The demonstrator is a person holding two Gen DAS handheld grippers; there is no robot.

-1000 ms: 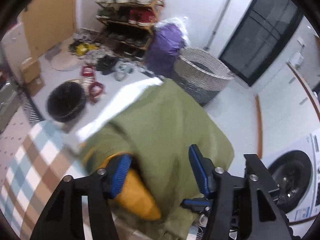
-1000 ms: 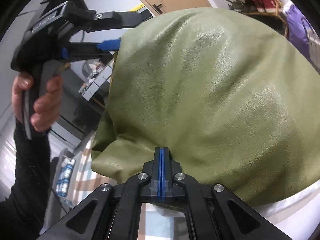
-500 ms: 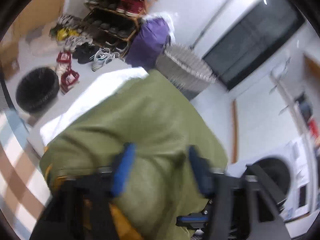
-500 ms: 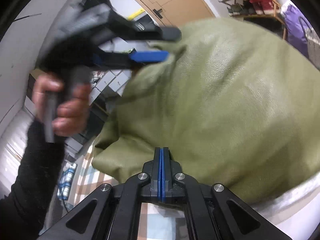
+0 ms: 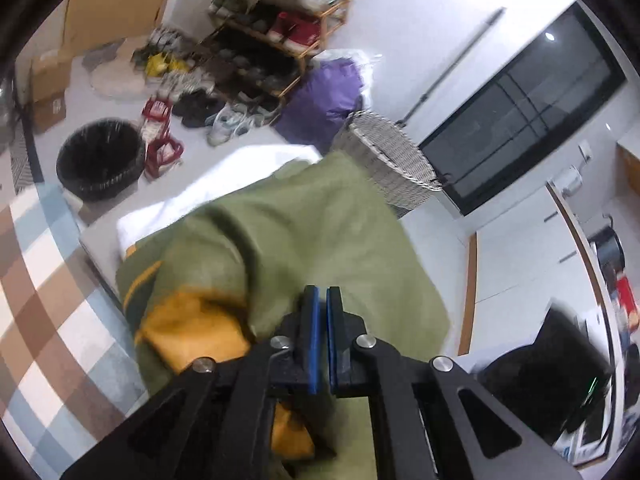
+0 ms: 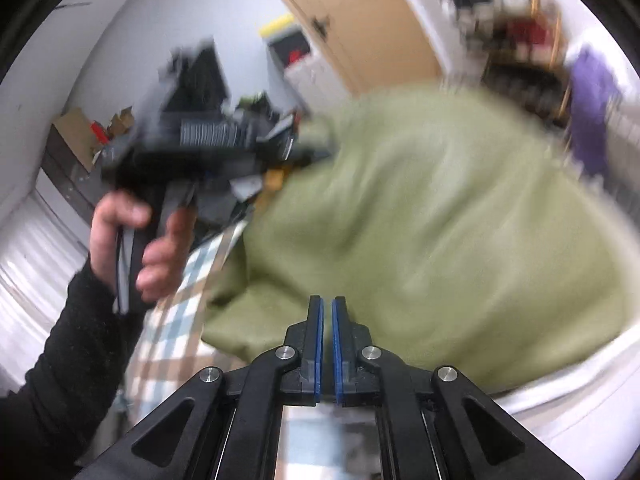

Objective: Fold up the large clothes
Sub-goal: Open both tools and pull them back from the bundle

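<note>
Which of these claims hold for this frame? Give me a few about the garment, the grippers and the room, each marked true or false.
1. The green garment shows an orange-yellow inside. True.
2. The left gripper has its jaws wide open. False: they are closed together, over the garment.
3. A black bin stands on the floor. True.
4. The woven basket lies on top of the garment. False: the woven basket stands on the floor beyond it.
5. The right gripper holds a shoe. False: its jaws are all but shut, with nothing seen between them.
</note>
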